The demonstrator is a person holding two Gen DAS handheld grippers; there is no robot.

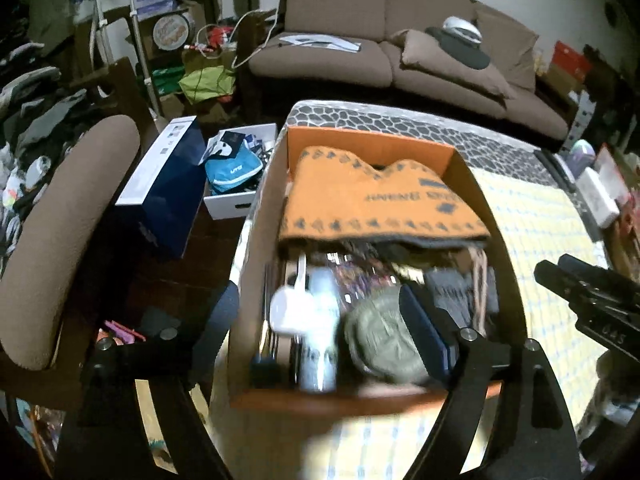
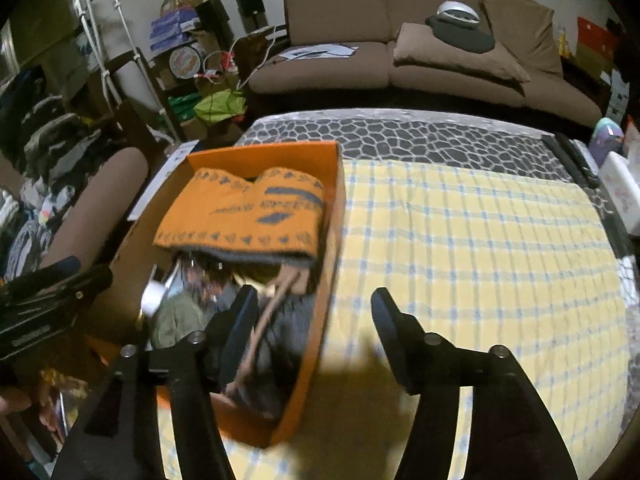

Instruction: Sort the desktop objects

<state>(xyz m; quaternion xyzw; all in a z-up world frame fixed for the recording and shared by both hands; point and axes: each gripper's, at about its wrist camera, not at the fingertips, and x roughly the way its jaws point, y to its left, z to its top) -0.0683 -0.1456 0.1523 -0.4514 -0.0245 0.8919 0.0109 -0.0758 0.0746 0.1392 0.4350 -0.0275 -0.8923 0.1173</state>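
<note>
Left gripper (image 1: 336,328) spread wide, empty, over box (image 2: 336,216) at table's (image 2: 480,240) left edge. Orange cloth (image 2: 248,212) covers far half; bottle (image 1: 320,344) and pouch (image 1: 384,340) nearer. Right gripper (image 2: 314,316) apart, straddling box's right wall. Best: lift 1 item cleanly, avoid snagging cloth.

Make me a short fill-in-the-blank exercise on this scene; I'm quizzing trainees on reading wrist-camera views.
1. The folded orange towel lies inside the orange ____.
2. The box stands on a cloth checked in blue and ____.
3. Behind the table stands a brown ____.
4. Both the left gripper and the right gripper are ____.

Missing words: box; yellow; sofa; open
</note>
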